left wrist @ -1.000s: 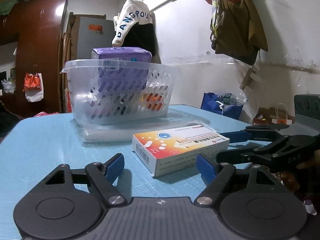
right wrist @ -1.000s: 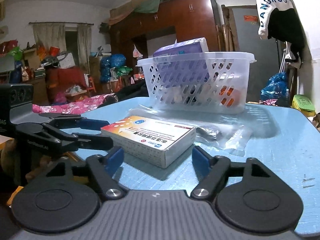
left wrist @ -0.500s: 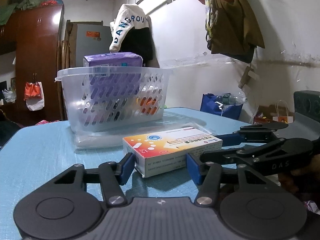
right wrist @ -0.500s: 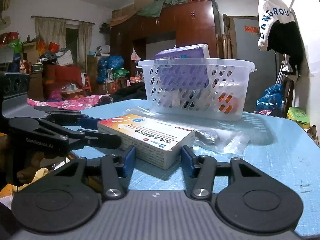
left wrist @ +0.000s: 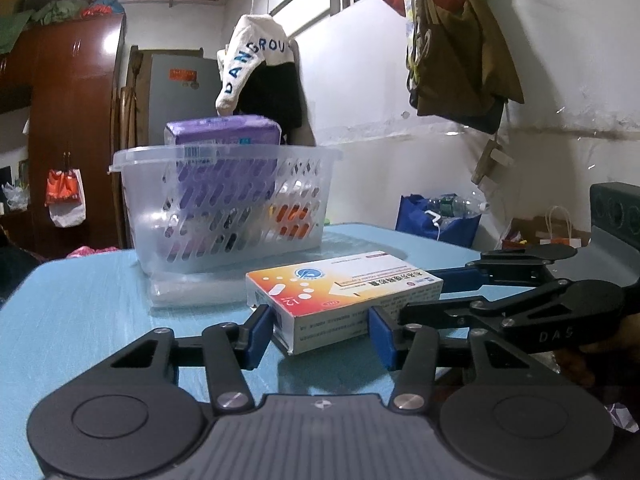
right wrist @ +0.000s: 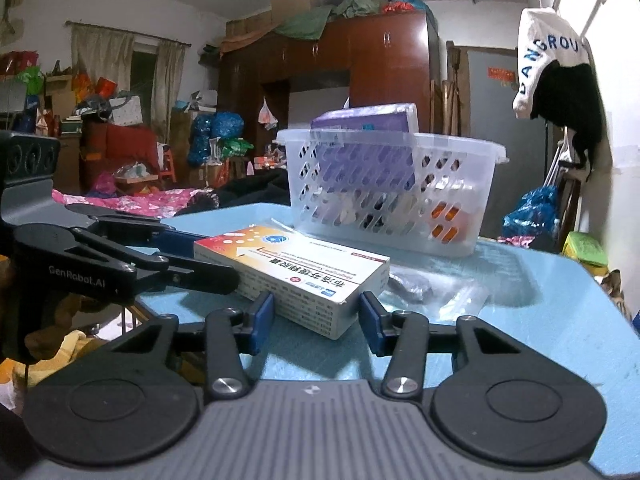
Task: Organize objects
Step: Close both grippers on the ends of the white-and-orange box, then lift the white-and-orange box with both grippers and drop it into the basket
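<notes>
Your left gripper [left wrist: 320,330] and right gripper [right wrist: 316,316] each have their jaws closing around opposite ends of the white-and-orange cardboard medicine box [left wrist: 344,294]. It sits on the light blue worktop [left wrist: 80,304]. Just behind stands the clear perforated plastic basket [left wrist: 224,208], holding a purple packet [left wrist: 224,136].

You have a light blue bench [left wrist: 80,304] in front of you. On it stands a clear slotted basket [left wrist: 224,216] toward the far side, with a flat clear plastic bag [left wrist: 192,292] lying under and just before it. Nearer to you lies a white and orange medicine box [left wrist: 344,292], flat on the bench top beside that bag.
</notes>
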A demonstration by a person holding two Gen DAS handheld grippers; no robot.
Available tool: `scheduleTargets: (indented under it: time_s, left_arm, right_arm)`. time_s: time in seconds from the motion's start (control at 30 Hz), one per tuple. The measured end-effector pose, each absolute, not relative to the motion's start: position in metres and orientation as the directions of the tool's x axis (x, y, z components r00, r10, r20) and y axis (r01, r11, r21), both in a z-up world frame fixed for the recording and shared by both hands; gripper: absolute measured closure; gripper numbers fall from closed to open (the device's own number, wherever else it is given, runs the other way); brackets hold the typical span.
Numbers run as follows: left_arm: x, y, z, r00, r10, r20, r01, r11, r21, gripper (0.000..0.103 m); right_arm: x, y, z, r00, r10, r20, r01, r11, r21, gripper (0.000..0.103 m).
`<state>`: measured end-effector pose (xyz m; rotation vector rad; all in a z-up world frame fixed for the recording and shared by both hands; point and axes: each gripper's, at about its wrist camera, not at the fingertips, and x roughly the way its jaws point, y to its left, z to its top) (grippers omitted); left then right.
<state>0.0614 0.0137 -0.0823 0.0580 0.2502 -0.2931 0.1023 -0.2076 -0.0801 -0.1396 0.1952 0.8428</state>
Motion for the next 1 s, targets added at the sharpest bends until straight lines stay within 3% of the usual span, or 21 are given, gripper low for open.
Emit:
scheduleTargets:
  time_s: [0.2, 0.37, 0.47, 0.67, 0.8, 1.0]
  left_arm:
    - [0.062, 0.008, -0.044, 0.95, -0.254, -0.181, 0.271, 0.96, 0.071, 0.047]
    - [0.09, 0.012, 0.021, 0.972, -0.222, -0.08, 0.23, 0.967, 0.112, 0.047]
    - [0.124, 0.02, 0.06, 0.98, -0.19, -0.061, 0.196, 0.973, 0.118, 0.047]
    - [0.207, 0.045, 0.102, 0.974, -0.15, -0.171, 0.164, 0.984, 0.071, 0.047]
    - [0.246, 0.056, 0.101, 0.956, -0.124, -0.266, 0.137, 0.99, 0.032, 0.047]
    - [0.268, 0.057, 0.1, 0.942, -0.092, -0.323, 0.104, 0.994, 0.021, 0.039]
  right_arm:
    - [0.108, -0.207, -0.045, 0.66, 0.729, -0.18, -0.748, 0.662, -0.06, 0.053]
    - [0.143, -0.201, 0.026, 0.663, 0.739, -0.118, -0.748, 0.658, -0.081, 0.054]
    - [0.181, -0.185, 0.072, 0.663, 0.738, -0.125, -0.749, 0.658, -0.083, 0.054]
    - [0.257, -0.141, 0.112, 0.671, 0.707, -0.225, -0.736, 0.671, -0.085, 0.055]
    - [0.288, -0.122, 0.108, 0.672, 0.673, -0.309, -0.722, 0.687, -0.076, 0.055]
    - [0.299, -0.122, 0.103, 0.649, 0.665, -0.368, -0.713, 0.701, 0.009, 0.053]
